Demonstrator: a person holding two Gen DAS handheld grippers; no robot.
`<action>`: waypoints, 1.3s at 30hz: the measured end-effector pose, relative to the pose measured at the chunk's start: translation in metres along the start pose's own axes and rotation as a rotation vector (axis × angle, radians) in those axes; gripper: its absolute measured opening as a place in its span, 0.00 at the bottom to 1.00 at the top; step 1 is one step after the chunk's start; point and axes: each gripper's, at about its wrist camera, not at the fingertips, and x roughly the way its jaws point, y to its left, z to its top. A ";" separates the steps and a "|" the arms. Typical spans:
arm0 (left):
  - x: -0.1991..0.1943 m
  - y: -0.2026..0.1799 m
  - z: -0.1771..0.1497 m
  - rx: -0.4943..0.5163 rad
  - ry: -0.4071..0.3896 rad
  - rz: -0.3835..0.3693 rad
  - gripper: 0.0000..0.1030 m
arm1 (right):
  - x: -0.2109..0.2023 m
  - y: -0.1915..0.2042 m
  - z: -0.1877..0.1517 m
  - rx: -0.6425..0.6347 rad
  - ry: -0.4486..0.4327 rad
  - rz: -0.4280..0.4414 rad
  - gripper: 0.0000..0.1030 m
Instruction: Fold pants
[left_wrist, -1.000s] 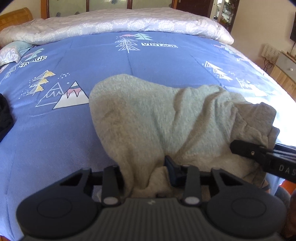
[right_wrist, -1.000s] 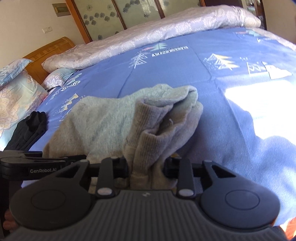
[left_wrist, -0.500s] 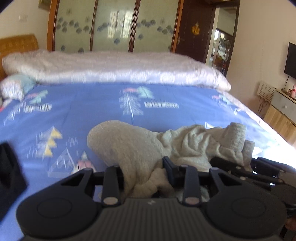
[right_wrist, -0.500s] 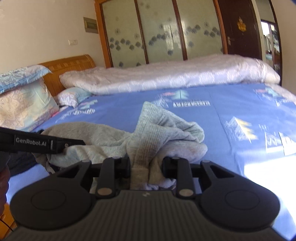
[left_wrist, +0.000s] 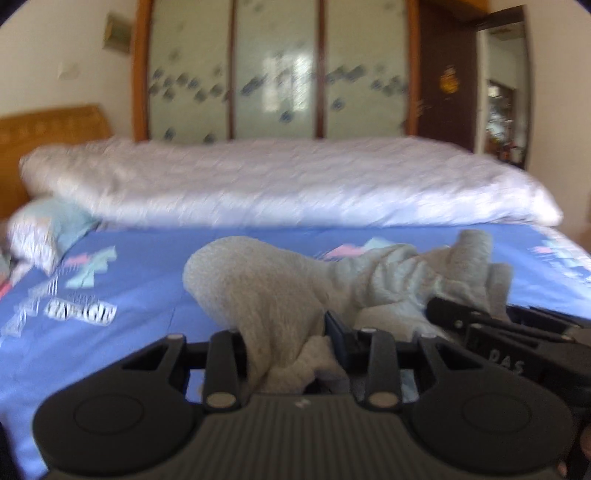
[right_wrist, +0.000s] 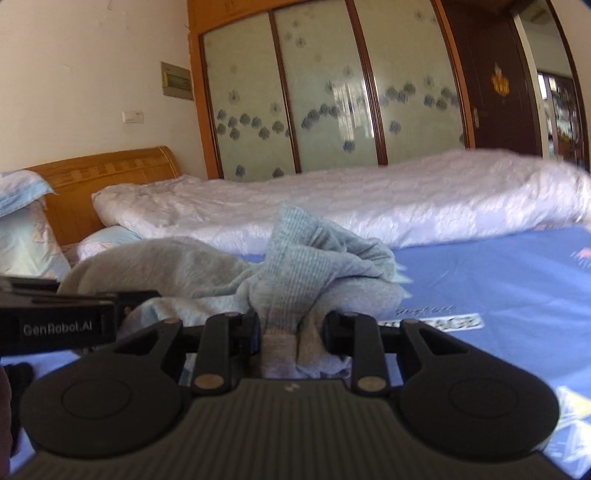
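Both grippers point level across the bed (left_wrist: 147, 295). The left gripper (left_wrist: 286, 341) and right gripper (right_wrist: 291, 328) each pinch the grey pants (left_wrist: 266, 288) between their fingers.

only a few bits are readable. the left gripper (right_wrist: 138, 301), sticking in left of the right wrist camera's jaws, has "GenRobot.AI" on its side. the right gripper (left_wrist: 434, 306), to the right of the left camera's jaws, shows "DAS" before it's cut off. the blue bedsheet (left_wrist: 147, 280) has a white word label left of the jaws, too blurry to read.
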 end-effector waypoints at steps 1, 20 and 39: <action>0.025 0.007 -0.005 -0.019 0.047 0.027 0.31 | 0.022 -0.003 -0.006 0.035 0.047 -0.008 0.31; -0.131 0.000 -0.087 -0.081 0.198 0.105 0.57 | -0.128 0.008 -0.071 0.231 0.233 -0.112 0.69; -0.341 -0.028 -0.135 0.005 0.107 0.138 1.00 | -0.304 0.065 -0.087 0.172 0.229 -0.130 1.00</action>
